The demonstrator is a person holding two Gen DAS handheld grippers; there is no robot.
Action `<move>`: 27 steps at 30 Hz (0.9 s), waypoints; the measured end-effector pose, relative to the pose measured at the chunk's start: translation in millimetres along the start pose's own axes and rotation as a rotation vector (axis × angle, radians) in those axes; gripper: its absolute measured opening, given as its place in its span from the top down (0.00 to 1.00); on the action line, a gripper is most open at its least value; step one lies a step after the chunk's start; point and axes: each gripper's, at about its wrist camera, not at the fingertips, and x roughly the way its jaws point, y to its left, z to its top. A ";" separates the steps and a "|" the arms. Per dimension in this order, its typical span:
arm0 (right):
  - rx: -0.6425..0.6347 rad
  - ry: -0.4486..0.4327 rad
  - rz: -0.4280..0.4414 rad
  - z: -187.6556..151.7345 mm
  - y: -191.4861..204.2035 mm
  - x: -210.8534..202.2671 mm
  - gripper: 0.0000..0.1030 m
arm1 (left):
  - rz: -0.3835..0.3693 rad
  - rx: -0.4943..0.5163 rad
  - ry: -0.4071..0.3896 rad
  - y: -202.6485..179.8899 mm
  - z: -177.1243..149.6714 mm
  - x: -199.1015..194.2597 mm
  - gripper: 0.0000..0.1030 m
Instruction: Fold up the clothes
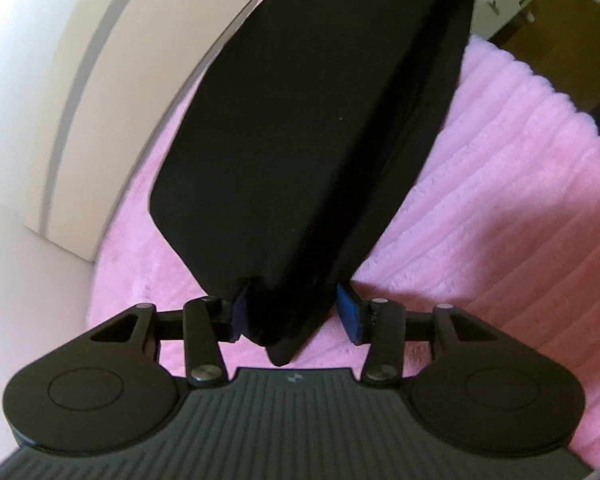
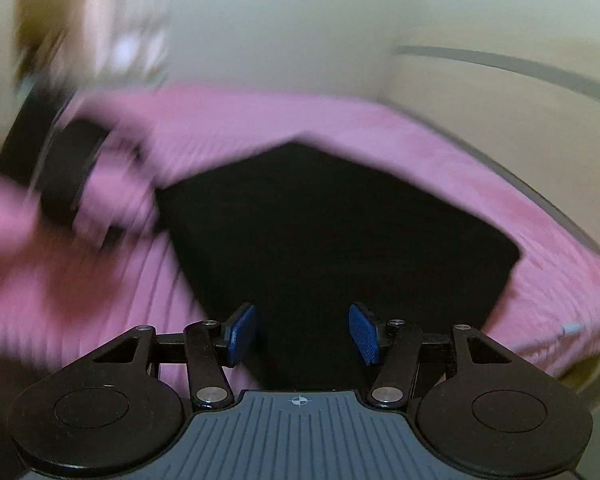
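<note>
Pink ribbed blanket (image 1: 500, 168) bearing one black garment (image 1: 308, 120).
Left gripper (image 1: 292, 314): blue pads pinching garment's bunched corner. Right gripper (image 2: 302, 334): jaws apart above garment.

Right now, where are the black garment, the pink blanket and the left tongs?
black garment (image 1: 300, 128), left wrist view, middle of the lifted cloth
pink blanket (image 1: 500, 184), left wrist view, bare ribbed surface
left tongs (image 1: 292, 314), left wrist view, between the fingertips
</note>
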 end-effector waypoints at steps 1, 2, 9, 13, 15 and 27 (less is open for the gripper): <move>-0.070 0.023 0.005 -5.6 12.3 1.7 0.46 | -0.008 -0.006 -0.001 0.7 -1.0 1.5 0.58; -0.140 0.046 0.011 -11.2 24.6 3.5 0.46 | -0.009 -0.011 -0.002 0.9 -1.0 2.0 0.58; -0.560 0.150 -0.076 -23.5 62.2 25.7 0.46 | 0.005 -0.052 -0.035 3.1 -4.3 -9.5 0.48; -0.513 0.172 -0.034 -8.2 42.3 21.8 0.76 | 0.046 0.059 -0.070 -15.8 4.4 -17.6 0.36; -0.477 0.156 -0.031 3.8 33.3 11.9 0.80 | 0.062 0.105 -0.083 -23.3 7.6 -19.6 0.35; -0.418 0.100 -0.049 17.3 9.9 -0.5 0.82 | 0.176 0.256 -0.002 -31.8 47.3 30.2 0.68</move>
